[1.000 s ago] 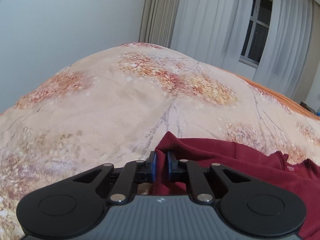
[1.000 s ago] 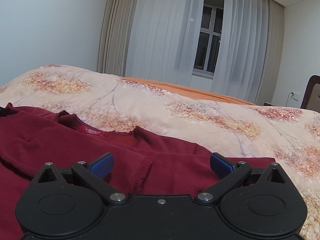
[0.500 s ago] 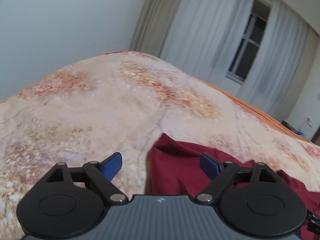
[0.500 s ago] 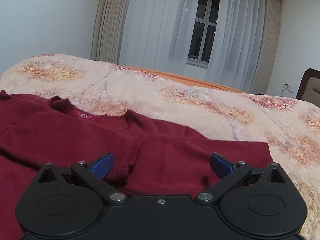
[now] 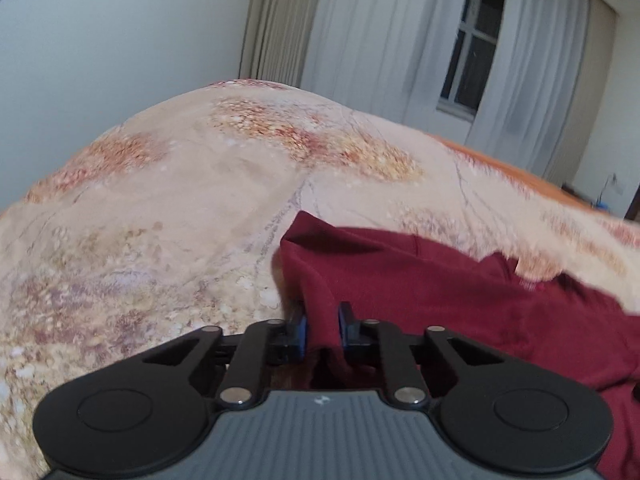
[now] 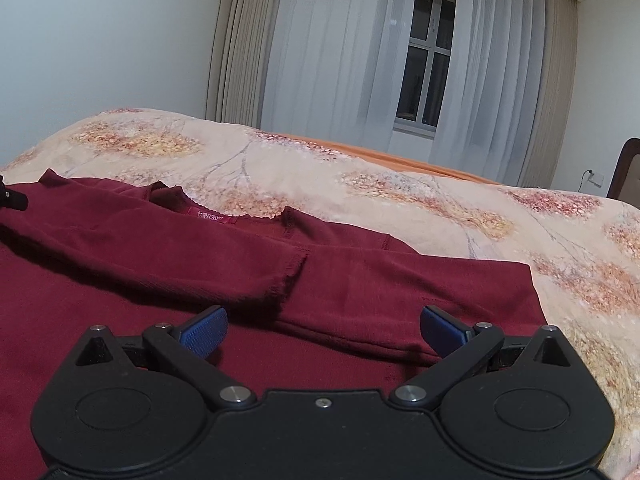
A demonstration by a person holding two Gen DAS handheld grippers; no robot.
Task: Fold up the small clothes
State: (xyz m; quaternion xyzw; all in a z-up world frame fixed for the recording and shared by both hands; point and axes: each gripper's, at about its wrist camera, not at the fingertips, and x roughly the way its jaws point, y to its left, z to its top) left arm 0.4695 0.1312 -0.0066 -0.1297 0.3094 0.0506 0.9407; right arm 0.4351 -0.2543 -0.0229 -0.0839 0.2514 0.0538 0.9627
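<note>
A dark red long-sleeved top [image 6: 360, 280] was seen spread on a bed covered by a beige bedspread [image 6: 400, 184] printed with orange and rust blossoms and thin grey branches. The garment was of a soft, matte knit, with a small scalloped neckline and a red label [image 6: 211, 216] sewn inside the collar. One sleeve [image 6: 160, 256] had been laid across the body, its frayed-looking cuff lying just ahead of the right hand-held gripper [image 6: 322, 330] and slightly to its left; a folded edge ran crosswise directly in front of that gripper. The right hand-held gripper was held released, its blue pads [image 6: 204, 334] set wide apart above the cloth with nothing pinched. The left hand-held gripper [image 5: 322, 326] had just been closing, and its jaws were clenched on a raised ridge of the red fabric [image 5: 440, 288] at the garment's outer edge, where a corner was peaked up ahead of the fingers and the rest was draped away to the gripper's right. Bare bedspread lay to that gripper's left and beyond it. Pale curtains [image 6: 332, 60] and a window [image 6: 424, 64] stood past the far side of the bed.
</note>
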